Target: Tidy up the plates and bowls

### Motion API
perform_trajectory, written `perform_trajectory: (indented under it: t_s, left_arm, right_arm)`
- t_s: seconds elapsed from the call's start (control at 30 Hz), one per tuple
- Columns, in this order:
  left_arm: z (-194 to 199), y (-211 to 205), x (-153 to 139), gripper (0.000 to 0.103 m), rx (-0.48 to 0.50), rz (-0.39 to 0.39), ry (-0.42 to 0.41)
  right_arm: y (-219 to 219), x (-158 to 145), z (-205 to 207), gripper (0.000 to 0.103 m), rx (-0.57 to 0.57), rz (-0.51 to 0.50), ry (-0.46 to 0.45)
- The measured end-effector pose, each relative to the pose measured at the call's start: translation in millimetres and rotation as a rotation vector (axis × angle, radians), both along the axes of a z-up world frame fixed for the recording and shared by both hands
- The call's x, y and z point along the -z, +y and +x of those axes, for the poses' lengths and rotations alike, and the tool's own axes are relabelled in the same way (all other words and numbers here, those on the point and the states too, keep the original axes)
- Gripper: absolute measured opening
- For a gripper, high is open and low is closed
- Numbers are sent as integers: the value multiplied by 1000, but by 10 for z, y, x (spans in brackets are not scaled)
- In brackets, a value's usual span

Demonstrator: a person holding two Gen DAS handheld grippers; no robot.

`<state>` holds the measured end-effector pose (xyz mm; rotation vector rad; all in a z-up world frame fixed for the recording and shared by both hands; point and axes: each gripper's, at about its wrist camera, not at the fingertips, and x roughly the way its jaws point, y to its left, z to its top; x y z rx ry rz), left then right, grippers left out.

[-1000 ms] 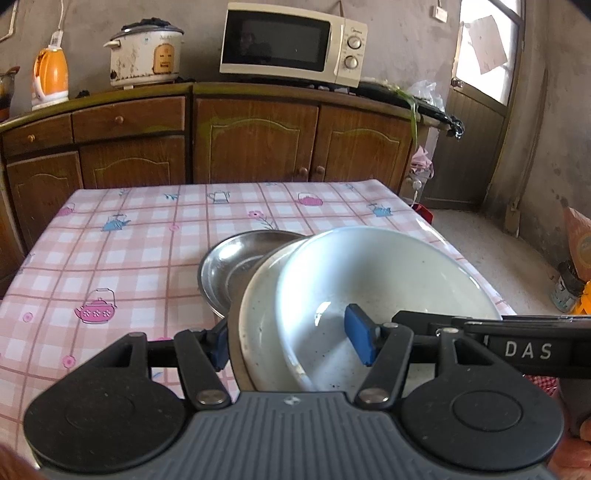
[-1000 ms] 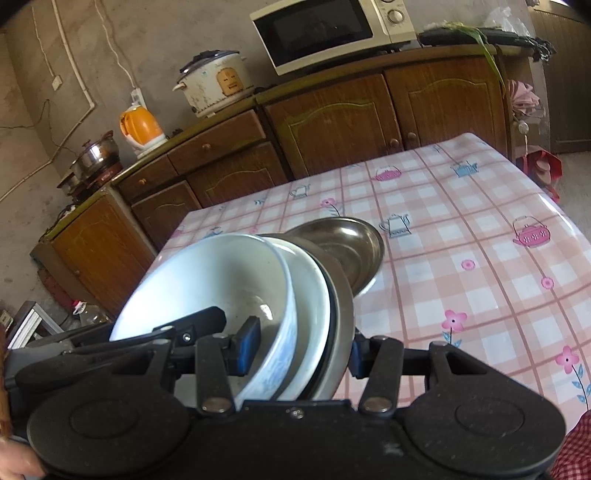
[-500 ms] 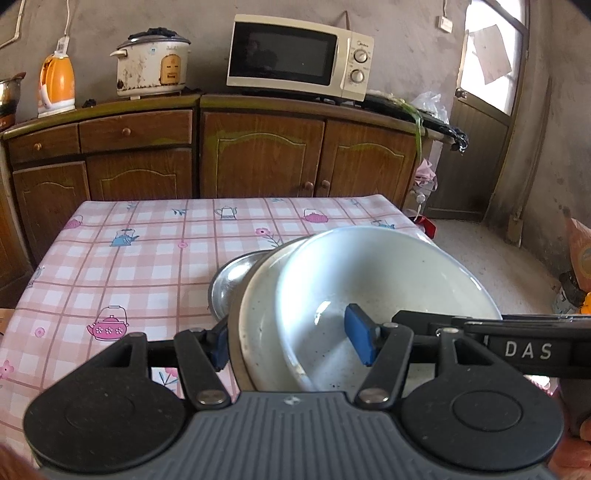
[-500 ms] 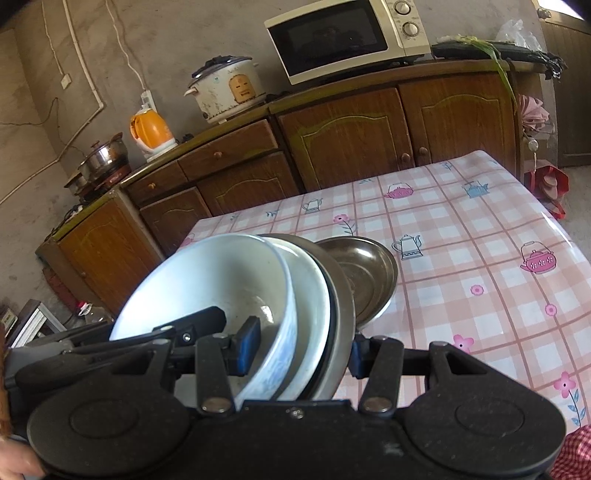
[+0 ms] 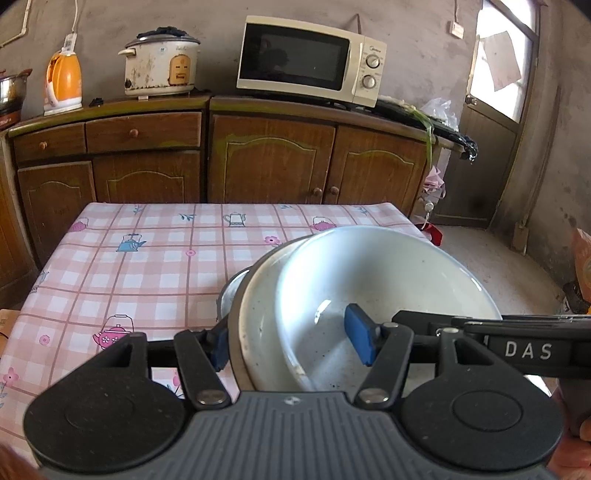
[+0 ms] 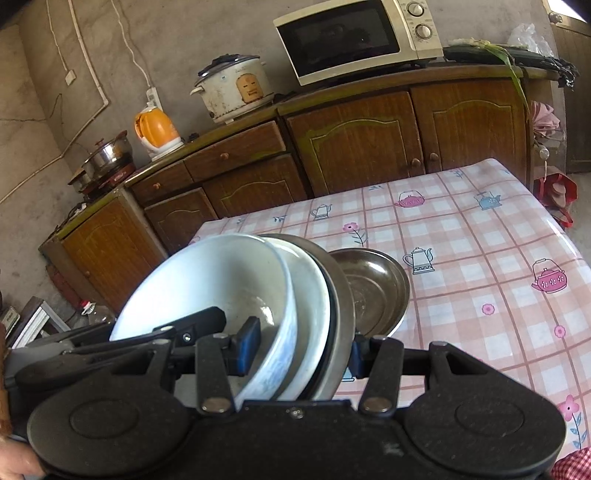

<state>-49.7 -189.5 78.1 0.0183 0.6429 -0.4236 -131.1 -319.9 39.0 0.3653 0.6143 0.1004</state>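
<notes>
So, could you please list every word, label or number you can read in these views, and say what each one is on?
"DAS": white letters on the right gripper, as seen from the left wrist view.
Microwave: a brand mark above its dials, too small to read.
Rice cooker: faint print on its body, too blurred to read.
Tablecloth: only teapot and flower pictures, no text.

Rough grey wall (image 5: 413, 33), wooden cabinets (image 5: 273, 155) along it, microwave (image 5: 310, 59) on top, daylight through door window (image 5: 506, 55)
</notes>
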Motion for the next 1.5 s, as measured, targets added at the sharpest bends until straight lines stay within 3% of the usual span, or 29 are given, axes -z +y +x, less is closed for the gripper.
perform_trajectory:
  t_s: [0.43,1.5]
  left_arm:
    - [128,-35,115,63,-1,8,30]
    - [293,-80,147,63,-1,9,35]
  right_arm:
    - [-87,168,171,57,1,14,30]
    - [-116,241,360,57,6,13,30]
